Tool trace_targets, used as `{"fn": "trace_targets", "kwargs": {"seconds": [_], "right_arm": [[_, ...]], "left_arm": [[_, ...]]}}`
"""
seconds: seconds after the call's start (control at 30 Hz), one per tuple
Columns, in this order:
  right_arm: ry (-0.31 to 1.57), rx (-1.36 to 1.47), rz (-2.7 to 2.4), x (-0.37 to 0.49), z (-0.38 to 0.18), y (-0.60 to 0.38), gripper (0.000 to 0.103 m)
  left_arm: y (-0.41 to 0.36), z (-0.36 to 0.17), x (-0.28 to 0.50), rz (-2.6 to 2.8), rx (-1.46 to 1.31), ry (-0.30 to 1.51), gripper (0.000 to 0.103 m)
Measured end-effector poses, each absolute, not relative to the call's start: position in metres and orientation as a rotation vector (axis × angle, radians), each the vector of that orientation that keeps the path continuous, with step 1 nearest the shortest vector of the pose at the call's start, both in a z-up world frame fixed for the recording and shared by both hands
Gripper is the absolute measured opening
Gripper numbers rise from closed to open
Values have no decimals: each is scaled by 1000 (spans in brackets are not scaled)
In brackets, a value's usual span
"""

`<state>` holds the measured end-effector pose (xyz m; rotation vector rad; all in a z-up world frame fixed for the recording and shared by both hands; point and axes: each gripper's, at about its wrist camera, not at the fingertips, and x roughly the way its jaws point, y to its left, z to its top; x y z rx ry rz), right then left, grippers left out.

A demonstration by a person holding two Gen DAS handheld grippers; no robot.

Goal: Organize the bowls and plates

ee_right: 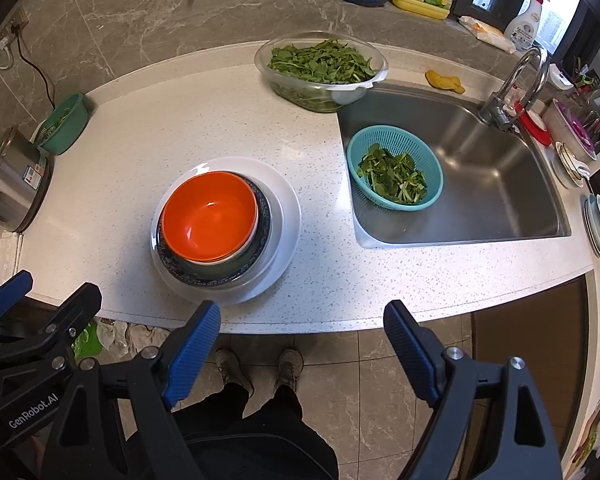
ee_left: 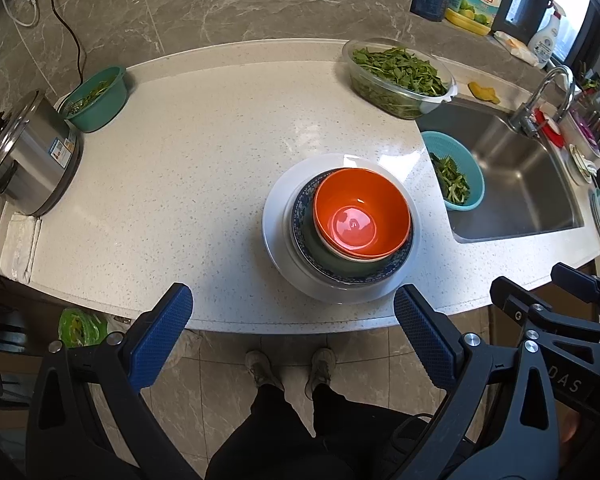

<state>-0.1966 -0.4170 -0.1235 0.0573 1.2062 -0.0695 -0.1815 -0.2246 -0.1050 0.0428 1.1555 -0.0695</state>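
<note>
Plates and bowls stand nested in one stack near the front edge of the speckled white countertop (ee_left: 180,152), ahead of both sets of tongs and touched by neither. The left gripper (ee_left: 293,312) hangs over the counter's front edge with its blue pads spread wide and nothing between them; the stack sits just beyond, toward its right pad (ee_left: 424,340). The right gripper (ee_right: 302,328) is likewise wide apart and empty, and from its view the stack lies ahead and toward its left pad (ee_right: 192,352). Below both, a person's dark trousers and shoes show on the tiled floor.

At the bottom of the stack is a white plate (ee_left: 276,236), then a blue patterned plate (ee_left: 300,216), a green bowl (ee_left: 332,258), and on top an orange bowl (ee_left: 362,210) with a pale outer wall. All sit upright, mouths up; being round, they show no long axis. The bowls sit off centre on the white plate.

Farther right, a blue colander (ee_right: 396,160) of chopped greens rests in the steel sink (ee_right: 500,184). Behind, a clear bowl of leaves (ee_right: 320,68) stands by the wall, with a teal basin (ee_left: 100,98) and steel pot (ee_left: 32,156) at far left.
</note>
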Motion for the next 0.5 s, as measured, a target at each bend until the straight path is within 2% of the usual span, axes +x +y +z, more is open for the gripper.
{"fn": "trace_targets", "kwargs": {"seconds": [0.5], "right_arm": [[1207,61,-67,-196,-123,-417,86]], "left_arm": [[-229,-105,-184,-68,43,1158,102]]}}
